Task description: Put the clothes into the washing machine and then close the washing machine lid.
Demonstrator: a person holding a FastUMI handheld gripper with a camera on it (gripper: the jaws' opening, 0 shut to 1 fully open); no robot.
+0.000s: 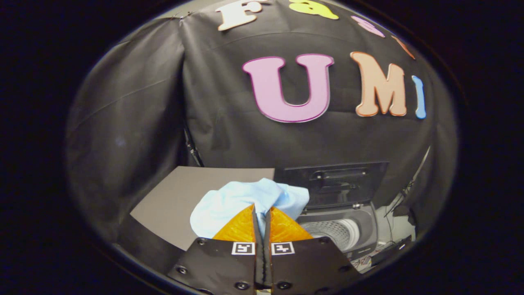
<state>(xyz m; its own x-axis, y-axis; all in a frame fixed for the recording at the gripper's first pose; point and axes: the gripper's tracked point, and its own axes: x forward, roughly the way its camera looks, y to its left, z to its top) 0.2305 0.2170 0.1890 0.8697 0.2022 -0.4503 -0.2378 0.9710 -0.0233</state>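
Observation:
My gripper (260, 209) is shut on a light blue cloth (237, 200), which bunches up around and just ahead of the fingertips and hangs lifted above the grey table (180, 192). To the right of the fingers stands a small top-loading washing machine (360, 233). Its dark lid (339, 182) is raised upright at the back. The ribbed white drum (335, 231) lies open below, beside the right finger. The cloth's lower part is hidden behind the fingers.
The grey table surface stretches to the left beyond the cloth. Black cloth walls close in behind and on both sides. Thin cables (393, 241) run past the machine's right side.

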